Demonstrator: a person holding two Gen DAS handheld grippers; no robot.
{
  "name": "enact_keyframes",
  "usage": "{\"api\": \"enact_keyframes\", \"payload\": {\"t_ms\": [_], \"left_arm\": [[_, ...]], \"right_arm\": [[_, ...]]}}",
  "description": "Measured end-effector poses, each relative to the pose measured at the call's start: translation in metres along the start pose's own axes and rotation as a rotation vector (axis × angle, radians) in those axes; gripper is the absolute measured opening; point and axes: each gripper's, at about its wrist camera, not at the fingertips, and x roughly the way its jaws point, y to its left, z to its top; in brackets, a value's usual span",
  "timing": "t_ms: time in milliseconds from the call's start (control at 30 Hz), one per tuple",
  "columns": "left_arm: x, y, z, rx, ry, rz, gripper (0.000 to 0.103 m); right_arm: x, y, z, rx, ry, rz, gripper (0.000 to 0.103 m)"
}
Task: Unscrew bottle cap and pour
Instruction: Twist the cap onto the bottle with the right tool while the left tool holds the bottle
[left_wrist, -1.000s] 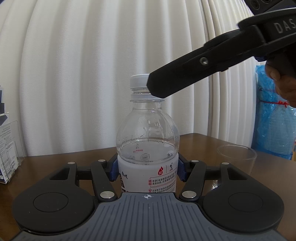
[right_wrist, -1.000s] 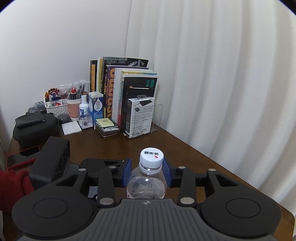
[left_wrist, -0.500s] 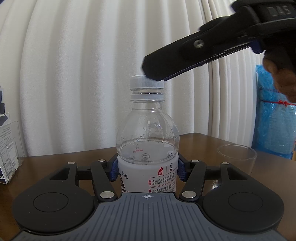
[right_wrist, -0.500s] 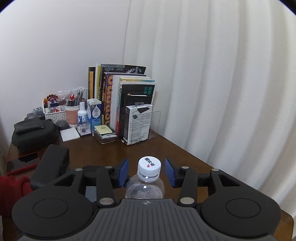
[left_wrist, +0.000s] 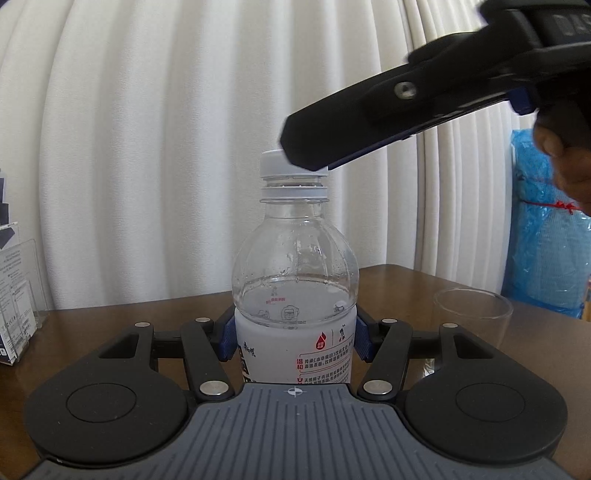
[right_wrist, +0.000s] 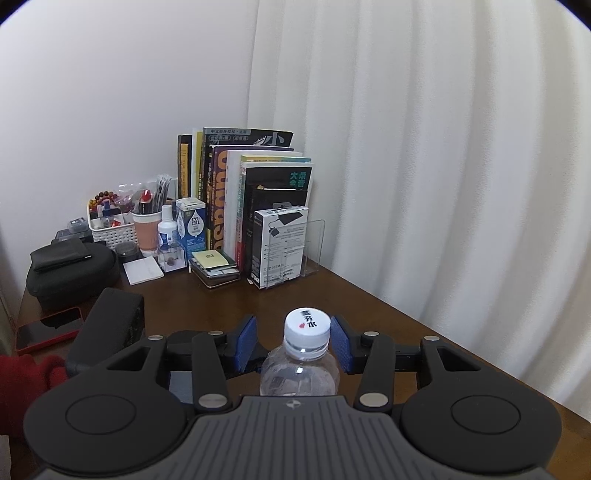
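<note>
A clear water bottle (left_wrist: 295, 280) with a white label stands upright on the brown table, partly filled. My left gripper (left_wrist: 295, 341) is shut on the bottle's body at the label. Its white cap (left_wrist: 275, 164) is on the neck and also shows in the right wrist view (right_wrist: 307, 326). My right gripper (right_wrist: 293, 343) is open, its blue pads (right_wrist: 246, 341) on either side of the cap with gaps. In the left wrist view the right gripper (left_wrist: 306, 147) comes in from the upper right over the cap. An empty clear glass (left_wrist: 474, 317) stands right of the bottle.
White curtains hang behind the table. A row of books (right_wrist: 243, 199) and a white box (right_wrist: 279, 247) stand at the far corner, with a basket of pens (right_wrist: 110, 221), small bottles and a black case (right_wrist: 70, 273). A blue plastic bag (left_wrist: 546, 240) lies right.
My right gripper let go of the cap, opened, lifted, then came down around the cap again. The cap has turned. The left gripper and bottle have not moved.
</note>
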Motion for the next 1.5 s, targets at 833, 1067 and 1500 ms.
{"api": "enact_keyframes", "payload": {"t_ms": [833, 1067, 1500], "left_arm": [[0.005, -0.003, 0.0, -0.001, 0.013, 0.002, 0.058], [0.004, -0.005, -0.001, 0.001, 0.015, 0.007, 0.058], [0.003, -0.005, 0.001, 0.001, 0.014, 0.006, 0.058]], "right_arm": [[0.0, 0.003, -0.002, 0.022, -0.019, -0.001, 0.052], [-0.011, 0.016, -0.003, -0.015, -0.031, -0.01, 0.052], [0.007, 0.002, -0.007, 0.077, -0.087, -0.095, 0.05]]}}
